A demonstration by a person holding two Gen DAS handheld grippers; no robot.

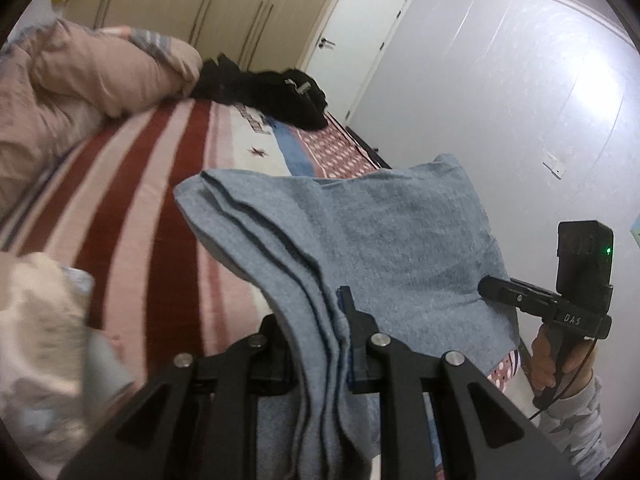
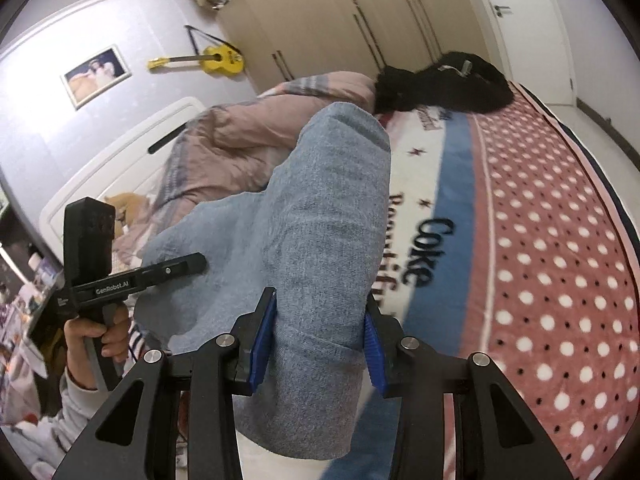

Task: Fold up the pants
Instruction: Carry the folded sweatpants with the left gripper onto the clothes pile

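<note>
The grey-blue pants (image 1: pixel 360 232) are folded into several layers and held up above the bed between both grippers. My left gripper (image 1: pixel 316 344) is shut on the layered edge of the pants, which hangs down through its fingers. My right gripper (image 2: pixel 320 340) is shut on a thick bunch of the pants (image 2: pixel 320 216), with the blue pads (image 2: pixel 262 344) pressing on both sides. The right gripper also shows in the left wrist view (image 1: pixel 492 286), its tip against the cloth. The left gripper shows in the right wrist view (image 2: pixel 192 262), touching the cloth.
The bed has a red-striped and dotted blanket (image 2: pixel 560 240). A pink duvet (image 1: pixel 80 80) lies at its head and a black garment pile (image 1: pixel 272 88) lies at its far side. Wardrobes (image 1: pixel 192 0), a white door (image 1: pixel 356 32) and a yellow guitar (image 2: pixel 216 60) stand behind.
</note>
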